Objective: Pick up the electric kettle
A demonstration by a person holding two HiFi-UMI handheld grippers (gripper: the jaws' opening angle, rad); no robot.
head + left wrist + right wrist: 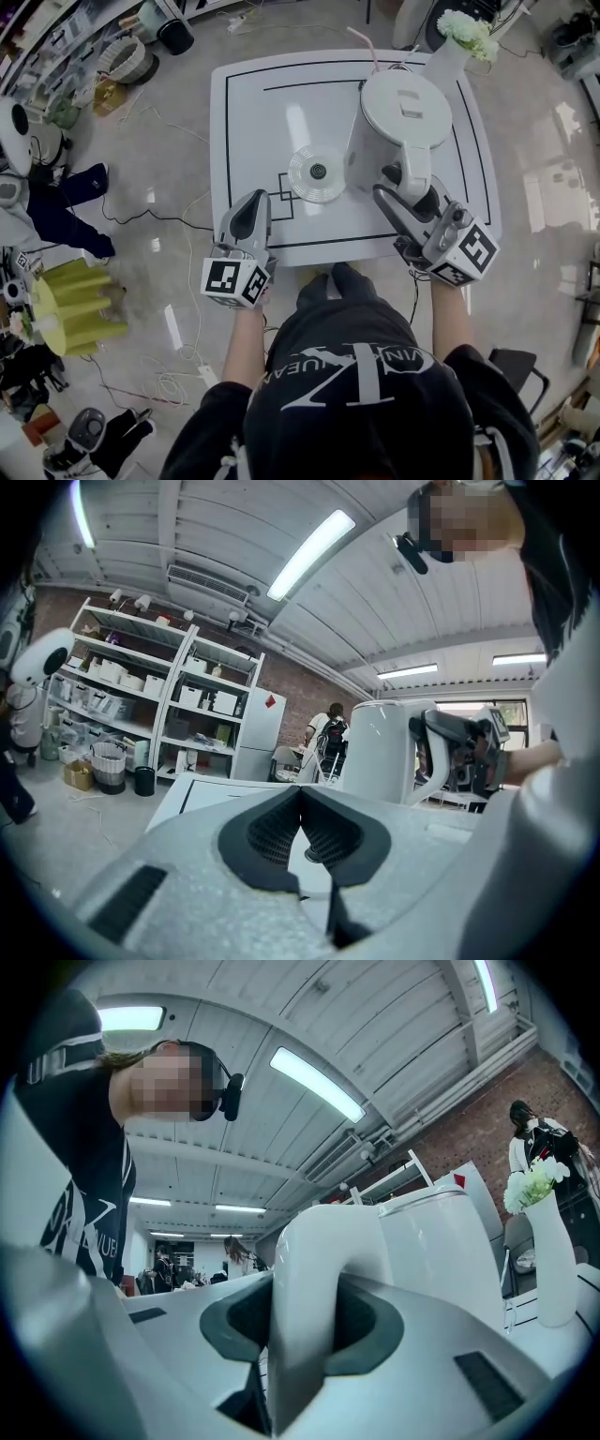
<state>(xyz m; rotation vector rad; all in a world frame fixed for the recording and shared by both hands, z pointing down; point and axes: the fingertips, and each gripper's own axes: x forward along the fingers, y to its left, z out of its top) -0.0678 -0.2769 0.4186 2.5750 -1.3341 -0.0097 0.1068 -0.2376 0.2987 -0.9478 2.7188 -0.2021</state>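
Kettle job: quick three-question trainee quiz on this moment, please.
1. True or false: the right tongs grip the kettle by its handle.
2. The round base is: A under the kettle; B bare, beside the kettle; C on the floor.
3. Fill in: the left tongs are shut and hold ___.
Key: 1 true; 2 B; 3 nothing.

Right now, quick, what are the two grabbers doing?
Left gripper: closed, holding nothing.
Right gripper: closed on the curved handle of the white plastic electric kettle.
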